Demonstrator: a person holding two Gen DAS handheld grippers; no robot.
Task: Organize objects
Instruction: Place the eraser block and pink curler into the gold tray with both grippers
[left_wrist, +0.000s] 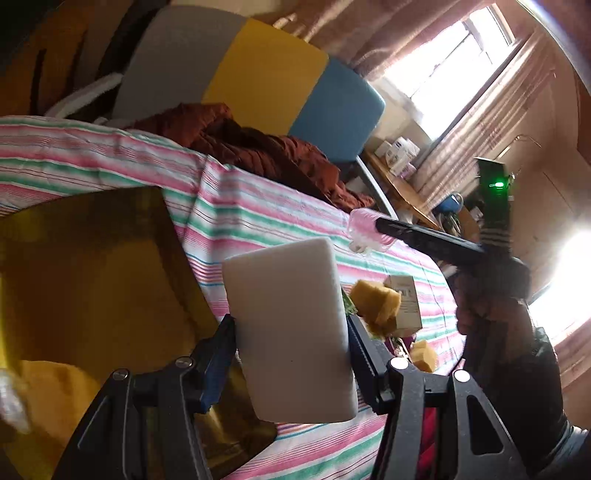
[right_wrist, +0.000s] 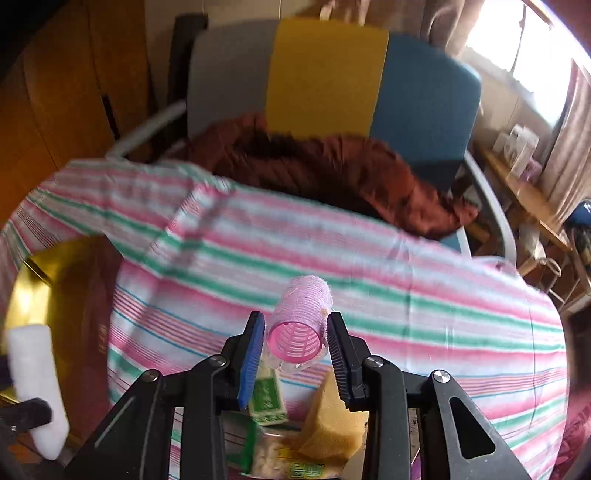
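Note:
My left gripper (left_wrist: 291, 330) is shut on a white foam block (left_wrist: 288, 295), held upright above the edge of a shiny gold tray (left_wrist: 92, 258). My right gripper (right_wrist: 295, 321) is shut on a pink hair roller (right_wrist: 301, 302), its open end facing the camera, above the striped tablecloth (right_wrist: 369, 258). The left wrist view shows that roller (left_wrist: 364, 229) at the tip of the right gripper's black fingers (left_wrist: 424, 238), carried by a gloved hand (left_wrist: 491, 295). At the left edge of the right wrist view are the foam block (right_wrist: 33, 384) and the gold tray (right_wrist: 29, 295).
Yellow sponges (left_wrist: 376, 299) (right_wrist: 332, 413), a small cardboard box (left_wrist: 406, 302) and green packets (right_wrist: 266, 398) lie on the cloth near the front. A grey, yellow and blue chair (right_wrist: 325, 74) with a rust-coloured cloth (right_wrist: 332, 173) stands behind the table.

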